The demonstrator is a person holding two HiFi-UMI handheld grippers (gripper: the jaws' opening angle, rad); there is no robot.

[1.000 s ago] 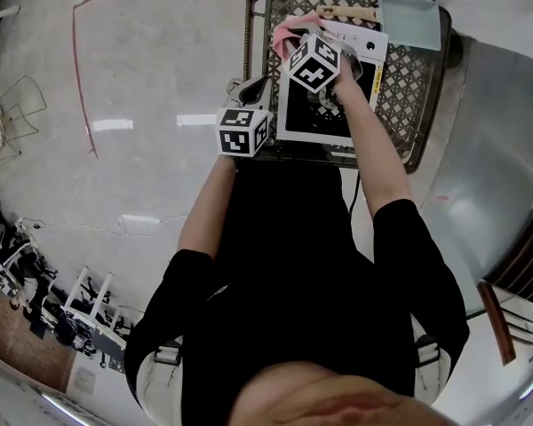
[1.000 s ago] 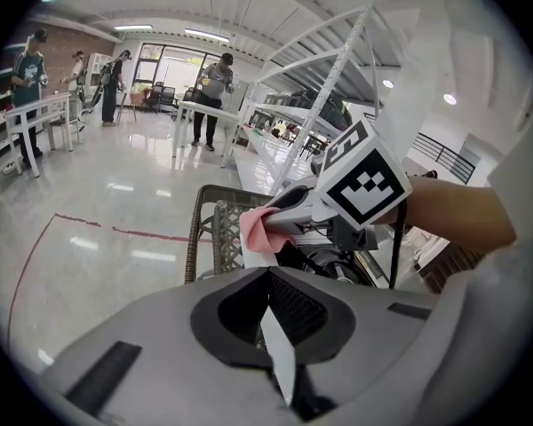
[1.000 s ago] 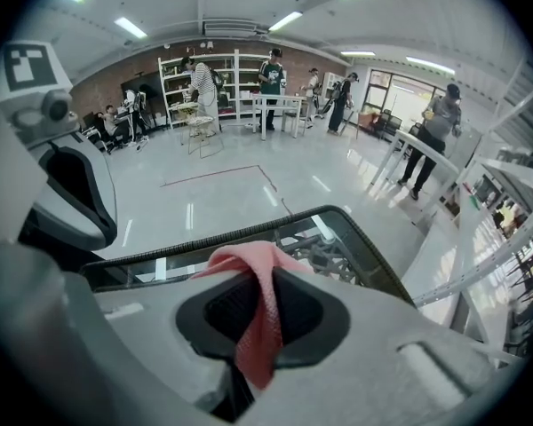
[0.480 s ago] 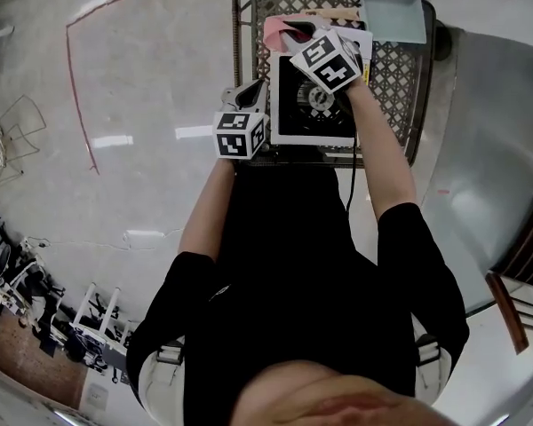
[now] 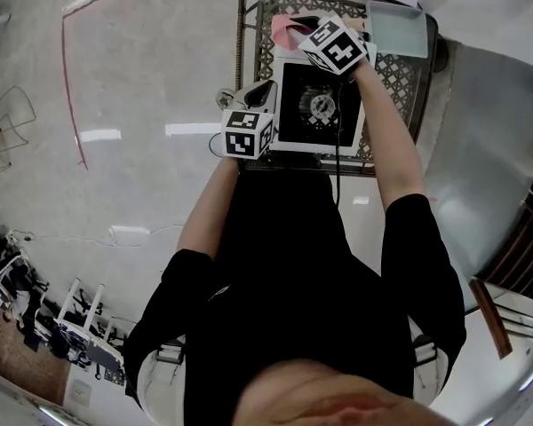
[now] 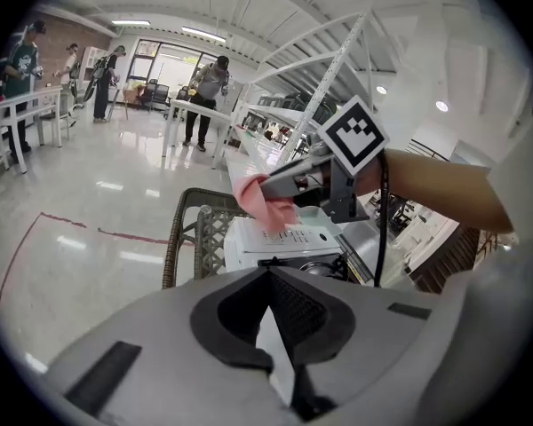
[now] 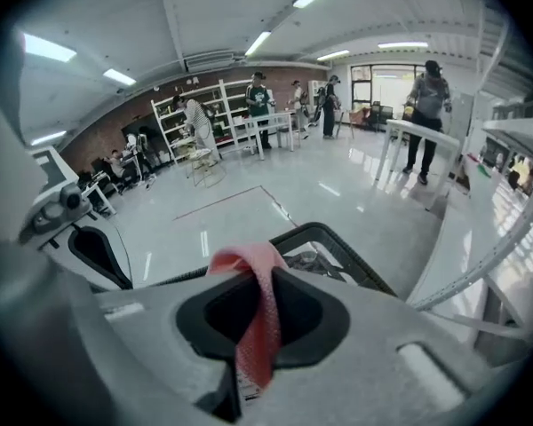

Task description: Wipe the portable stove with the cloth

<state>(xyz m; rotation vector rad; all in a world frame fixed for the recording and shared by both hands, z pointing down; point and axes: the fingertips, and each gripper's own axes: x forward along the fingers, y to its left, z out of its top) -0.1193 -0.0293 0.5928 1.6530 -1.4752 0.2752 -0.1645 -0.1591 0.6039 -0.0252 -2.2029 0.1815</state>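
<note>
One pink, mesh-textured cloth (image 7: 265, 331) is pinched between the right gripper (image 7: 266, 275)'s fingers. The left gripper (image 6: 268, 273)'s fingers press together, with one boxy white portable stove (image 6: 244, 247) just beyond them.

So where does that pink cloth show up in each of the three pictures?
Head view: the pink mesh cloth is at top centre, past the far edge of the white portable stove.
Left gripper view: mid-picture, hanging above the stove.
Right gripper view: low centre, pinched in the right gripper's jaws.
Shared landmark: the brown wicker table.
</note>
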